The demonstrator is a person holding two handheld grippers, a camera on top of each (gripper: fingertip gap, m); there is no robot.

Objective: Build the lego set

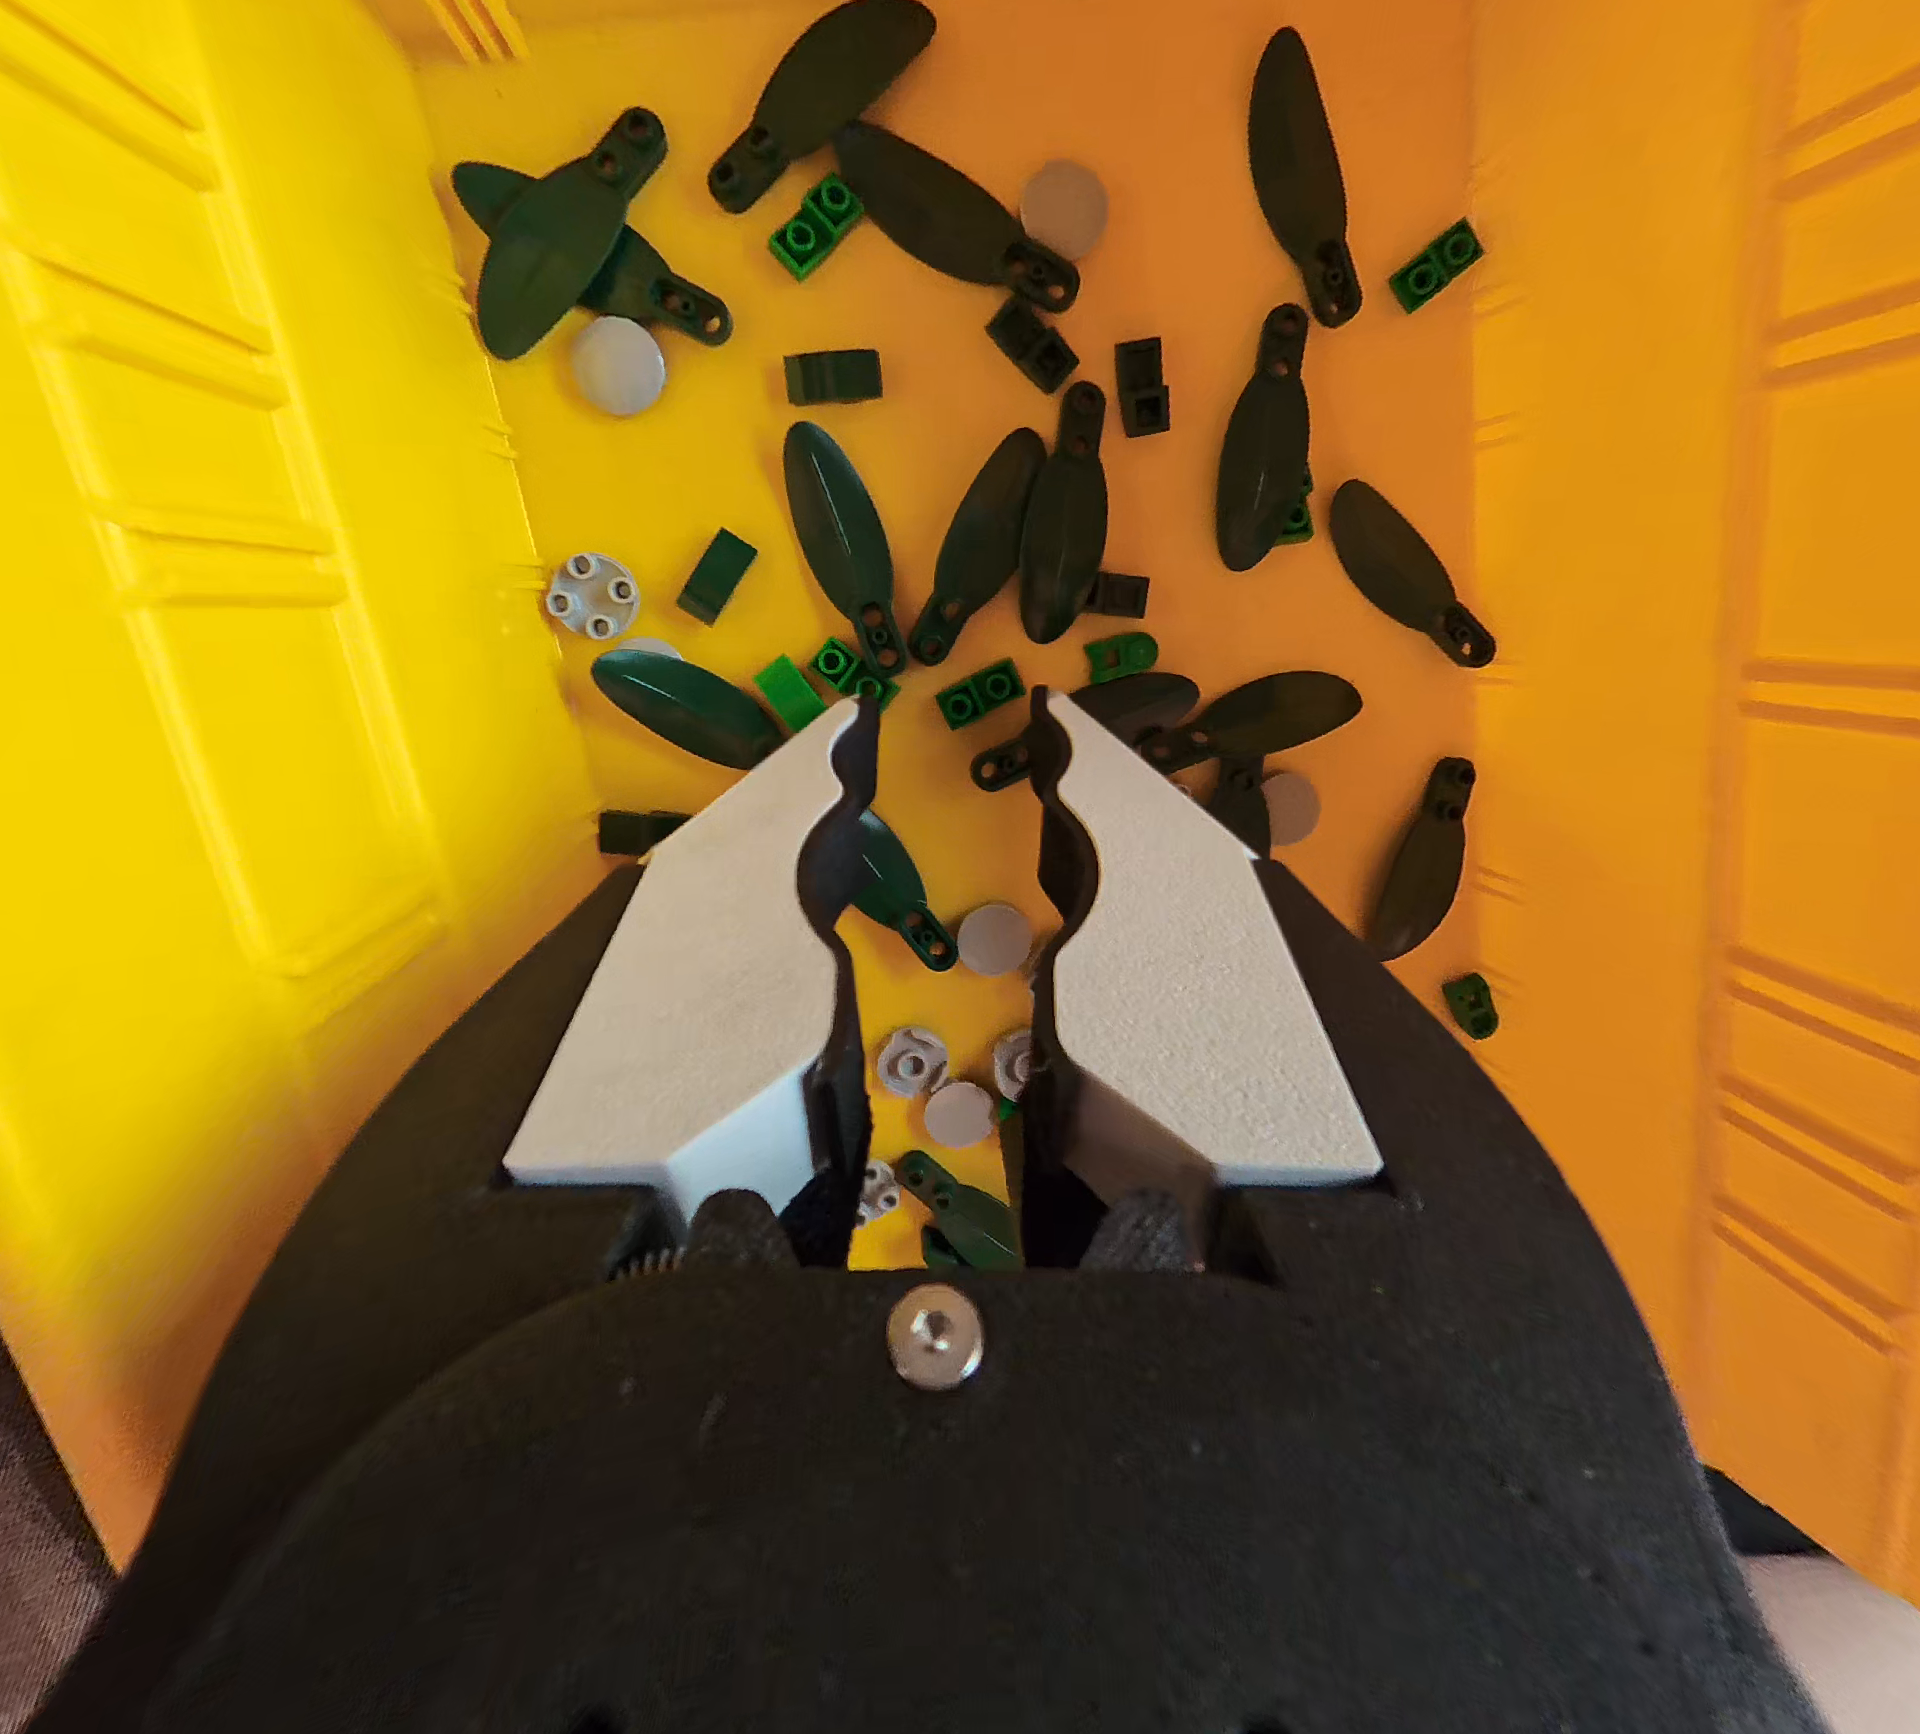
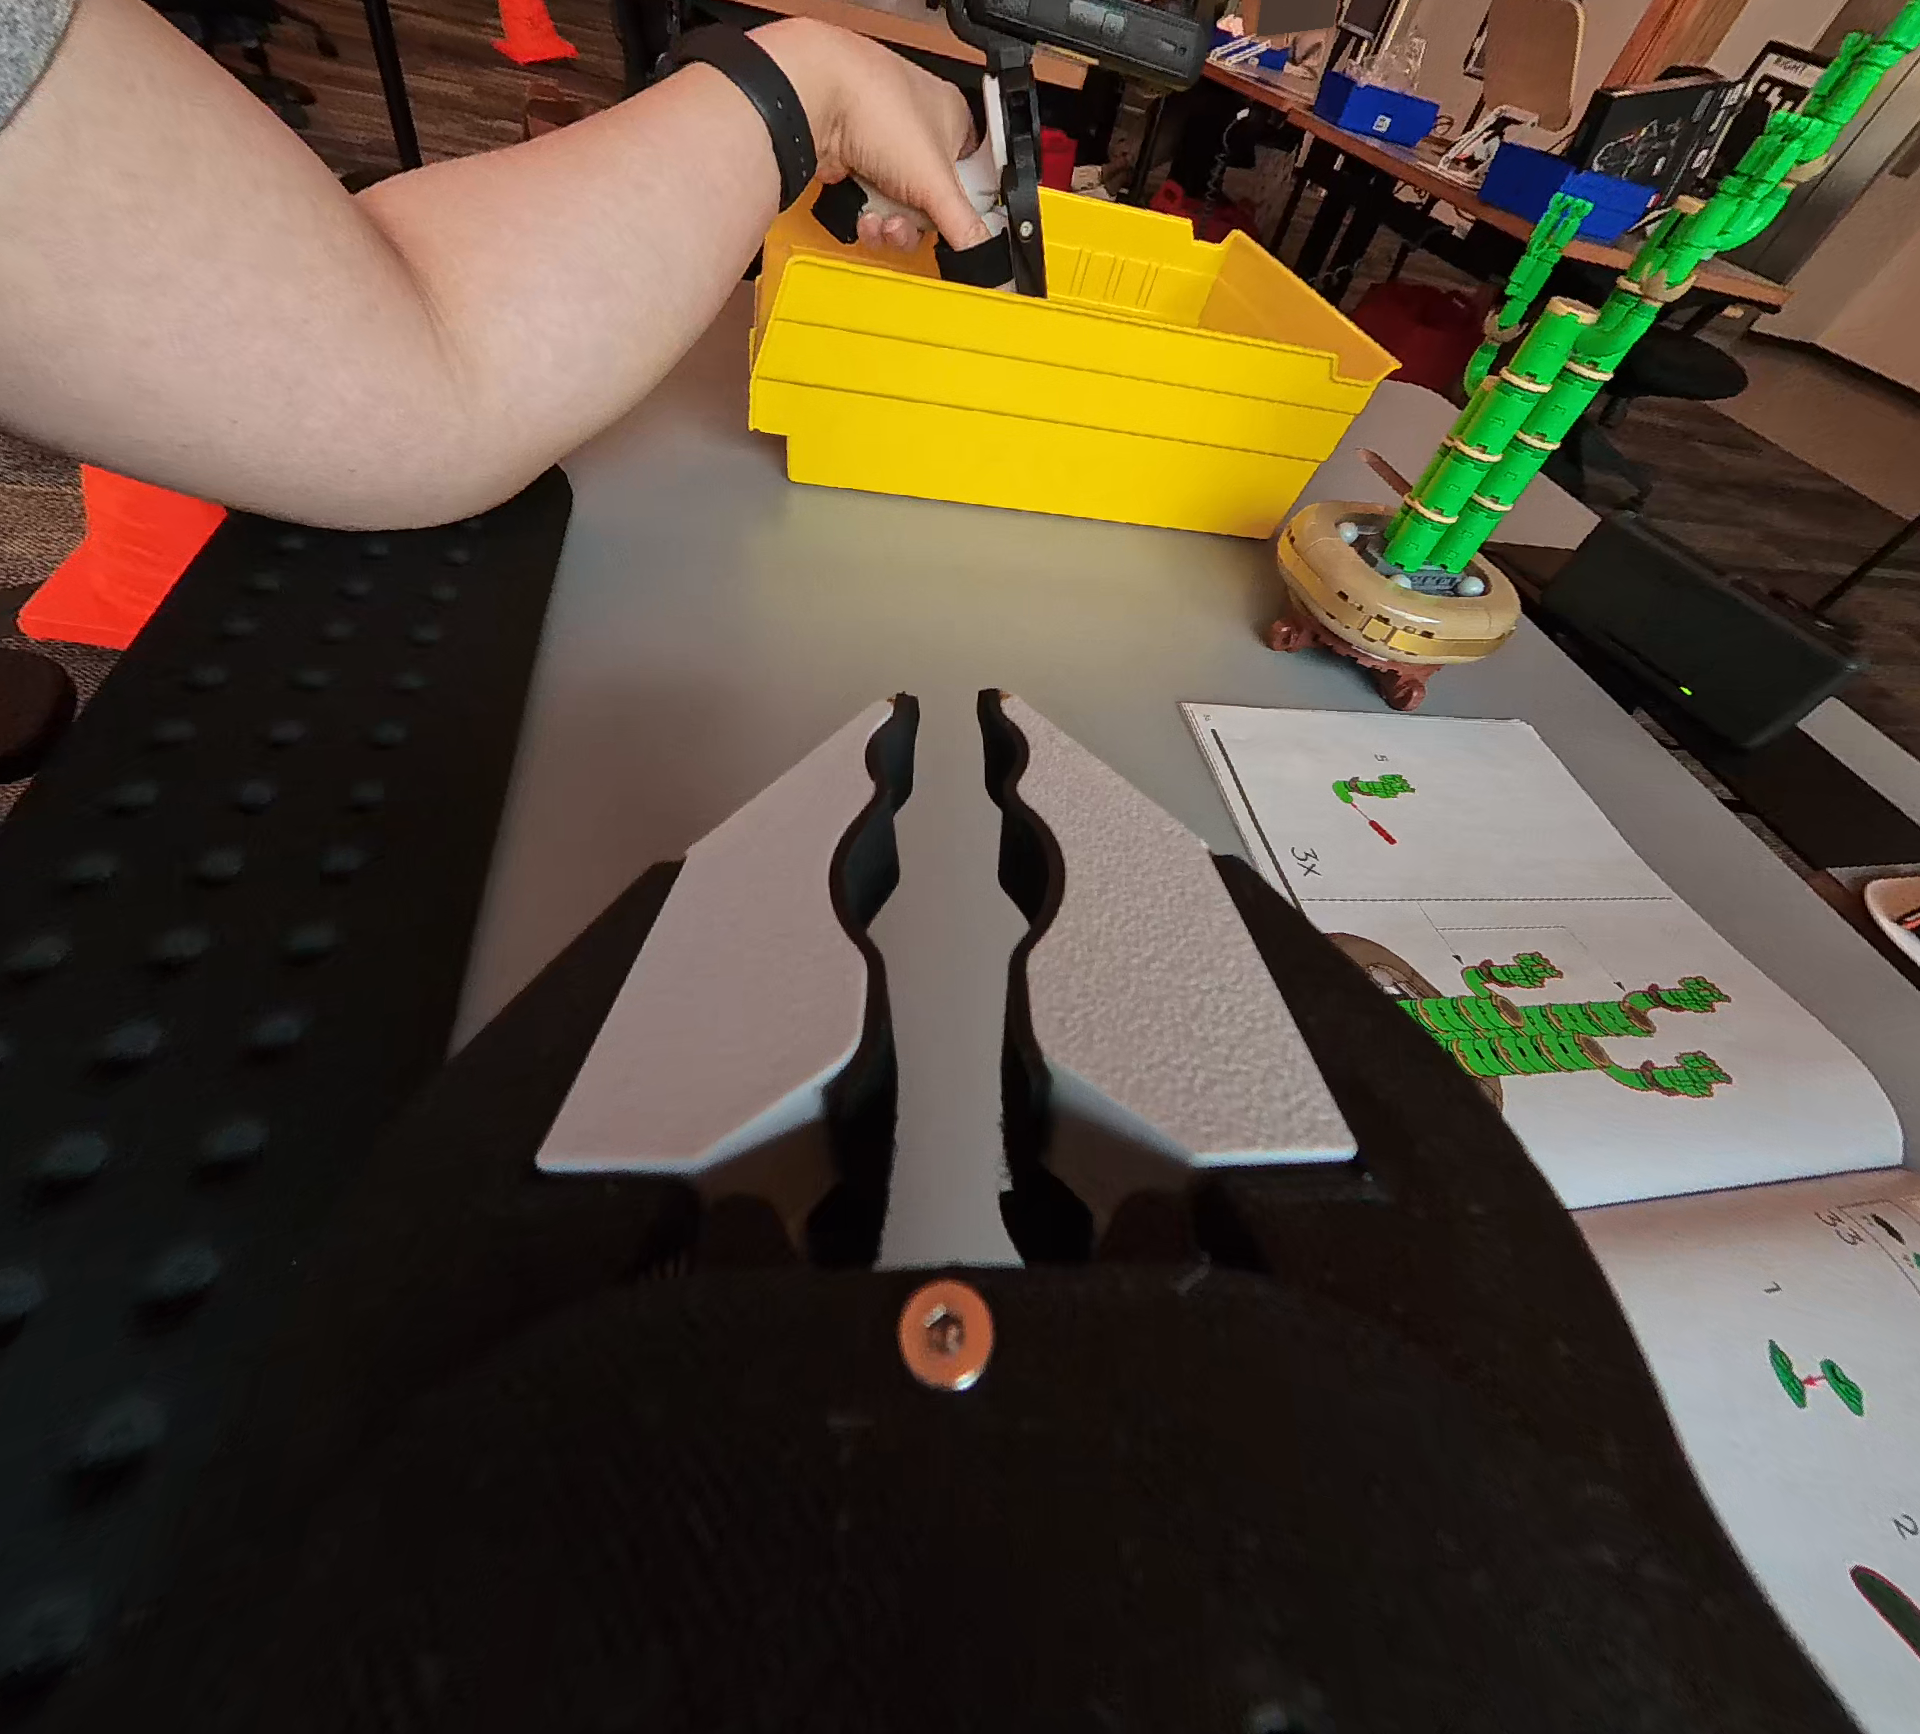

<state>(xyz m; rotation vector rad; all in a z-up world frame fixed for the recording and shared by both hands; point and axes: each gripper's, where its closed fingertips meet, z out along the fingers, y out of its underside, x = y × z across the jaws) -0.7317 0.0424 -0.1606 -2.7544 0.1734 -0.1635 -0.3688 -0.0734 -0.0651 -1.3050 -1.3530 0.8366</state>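
My left gripper (image 1: 951,705) is open and empty, pointing down inside the yellow bin (image 1: 260,458). Its tips hover over a small bright green plate (image 1: 980,693). Several dark green leaf pieces (image 1: 836,531), small green plates (image 1: 816,224) and grey round tiles (image 1: 618,365) lie scattered on the bin floor. My right gripper (image 2: 948,710) is open and empty above the grey table (image 2: 831,604). In the right wrist view the yellow bin (image 2: 1049,406) stands ahead, with a person's hand holding the left gripper (image 2: 1013,230) in it. The built green bamboo model (image 2: 1496,448) stands in a tan pot at right.
An open instruction booklet (image 2: 1507,936) lies on the table right of my right gripper. A black studded mat (image 2: 208,853) covers the table's left side, with the person's forearm (image 2: 364,282) over it. A black box (image 2: 1694,624) sits at the far right. Orange cones stand on the floor behind. The tips of one gripper are about 40 centimetres away from the tips of the other. From either gripper's tips it is about 25 centimetres to the built green bamboo model (image 2: 1496,448).
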